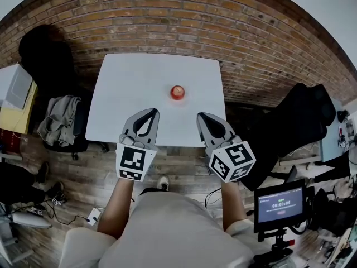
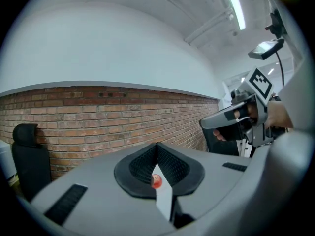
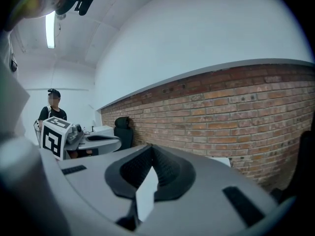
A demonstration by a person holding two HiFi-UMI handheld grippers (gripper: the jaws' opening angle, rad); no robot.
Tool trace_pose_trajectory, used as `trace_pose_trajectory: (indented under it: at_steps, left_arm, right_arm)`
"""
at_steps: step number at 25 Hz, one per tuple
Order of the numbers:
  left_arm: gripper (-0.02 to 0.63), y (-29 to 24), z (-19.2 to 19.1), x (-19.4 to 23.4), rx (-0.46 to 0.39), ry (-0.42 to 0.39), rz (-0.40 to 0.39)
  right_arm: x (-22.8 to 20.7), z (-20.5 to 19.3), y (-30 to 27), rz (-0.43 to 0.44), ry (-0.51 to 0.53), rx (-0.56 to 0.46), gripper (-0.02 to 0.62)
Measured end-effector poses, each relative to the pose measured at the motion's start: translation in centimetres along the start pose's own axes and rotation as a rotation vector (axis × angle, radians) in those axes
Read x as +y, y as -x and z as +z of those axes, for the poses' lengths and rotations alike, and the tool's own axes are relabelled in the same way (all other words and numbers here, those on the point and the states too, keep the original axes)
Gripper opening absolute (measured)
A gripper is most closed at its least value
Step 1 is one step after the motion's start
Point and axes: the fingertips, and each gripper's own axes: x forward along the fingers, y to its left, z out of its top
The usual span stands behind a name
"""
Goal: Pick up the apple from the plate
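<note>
White table (image 1: 122, 99) stood before a brick wall (image 1: 167, 15). Left gripper (image 1: 150, 113) hung with jaws together, empty. The apple (image 1: 177, 92) sat mid-table, well ahead. Right gripper (image 1: 202, 117) was likewise closed. Arriving unopened, either would probably knock it rolling.

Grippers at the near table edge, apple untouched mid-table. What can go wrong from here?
The left gripper and right gripper both have jaws together; going in like that would likely shove the apple, not grasp it.
The apple is round on a flat table; a nudge might roll it away.
The grippers sit side by side; both reaching in could clash.
</note>
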Motion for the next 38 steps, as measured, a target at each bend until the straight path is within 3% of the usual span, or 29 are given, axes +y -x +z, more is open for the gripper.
trace_pose_trajectory:
  at_steps: [10,30,38]
  left_arm:
    - [0.005,-2.2,-1.0,3.1,0.023,0.004,0.005]
    - [0.006,-5.3,-2.3,2.9,0.062,0.017,-0.011]
    - [0.006,-6.0,-1.4,2.4,0.076,0.012,0.025]
  right_arm:
    - [-0.9,-0.2,-3.2,0.003,-0.018,0.016,0.003]
    - [-3.8,-1.1,-4.7,-0.009,-0.038,0.042,0.003]
    - [-5.0,-0.3,-5.0,0.058,-0.04,0.044,0.003]
